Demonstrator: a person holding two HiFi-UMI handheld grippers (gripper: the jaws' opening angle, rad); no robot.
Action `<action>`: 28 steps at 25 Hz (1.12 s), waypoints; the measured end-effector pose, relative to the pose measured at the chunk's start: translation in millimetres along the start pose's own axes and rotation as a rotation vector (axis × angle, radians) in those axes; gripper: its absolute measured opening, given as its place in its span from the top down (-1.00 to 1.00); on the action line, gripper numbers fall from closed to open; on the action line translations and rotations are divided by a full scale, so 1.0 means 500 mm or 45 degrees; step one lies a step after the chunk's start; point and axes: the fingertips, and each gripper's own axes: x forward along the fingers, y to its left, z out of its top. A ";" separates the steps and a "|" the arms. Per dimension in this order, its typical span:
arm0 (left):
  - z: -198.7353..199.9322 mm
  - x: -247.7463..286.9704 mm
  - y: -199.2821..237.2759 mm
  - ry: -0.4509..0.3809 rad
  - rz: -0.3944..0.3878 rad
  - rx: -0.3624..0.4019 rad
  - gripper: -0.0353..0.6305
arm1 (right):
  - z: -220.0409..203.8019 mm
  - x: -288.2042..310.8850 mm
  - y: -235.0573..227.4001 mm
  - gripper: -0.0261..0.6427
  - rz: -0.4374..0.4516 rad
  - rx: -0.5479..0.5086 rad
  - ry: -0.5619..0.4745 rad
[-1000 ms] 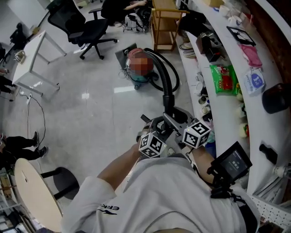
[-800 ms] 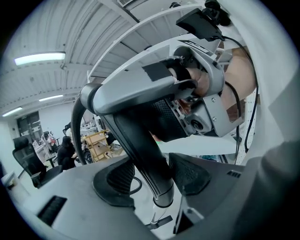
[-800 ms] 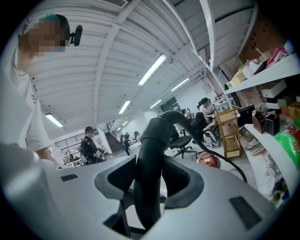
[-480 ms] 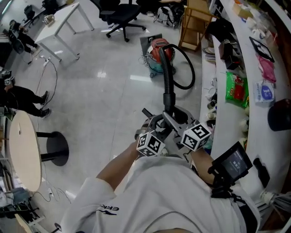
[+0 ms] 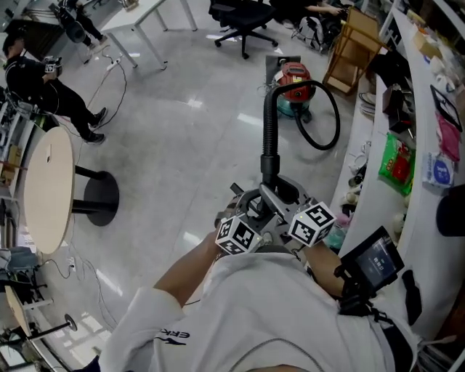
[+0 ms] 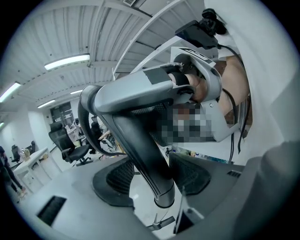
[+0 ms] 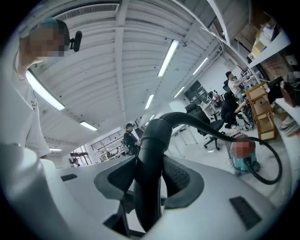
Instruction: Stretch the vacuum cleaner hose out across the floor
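The left gripper [image 6: 151, 180], held low in front of a person in a white shirt [image 5: 254, 320], has its jaws clamped from both sides on the grey handle pipe [image 6: 140, 140] of a vacuum cleaner. We see both ribbed pads set against the pipe. Just beside it, the right gripper [image 7: 151, 183] pinches the black hose [image 7: 149, 154] at its thick cuff, its jaws standing wide around it and a pad pressing on either flank. In the head view the two grippers sit close side by side, their marker cubes turned up toward the camera.

From that double hold we follow the hose straight away from the person over the pale, glossy floor [image 5: 182, 145] to the vacuum cleaner [image 5: 294, 87], a canister with a red top and a teal body. There the hose bends and curls in one open loop on the canister's right. The loop lies close to a long white counter [image 5: 374, 131] crowded with small items, among them a green packet [image 5: 396, 156]. A wooden rack [image 5: 352, 47] stands just behind the canister, and a black office chair [image 5: 243, 14] sits farther back. To the left, well apart from the hose, we note a round pale table [image 5: 47, 189] on a black pedestal and a person in dark clothes [image 5: 43, 80] near white desks.
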 end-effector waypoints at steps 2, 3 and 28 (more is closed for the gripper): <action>-0.011 -0.026 -0.002 0.010 0.028 -0.018 0.25 | -0.013 0.011 0.026 0.40 0.033 0.003 0.011; -0.018 -0.041 -0.002 0.013 0.041 -0.026 0.25 | -0.020 0.017 0.040 0.40 0.048 0.003 0.016; -0.194 -0.439 -0.071 0.072 0.220 -0.144 0.24 | -0.231 0.149 0.438 0.38 0.594 0.032 0.290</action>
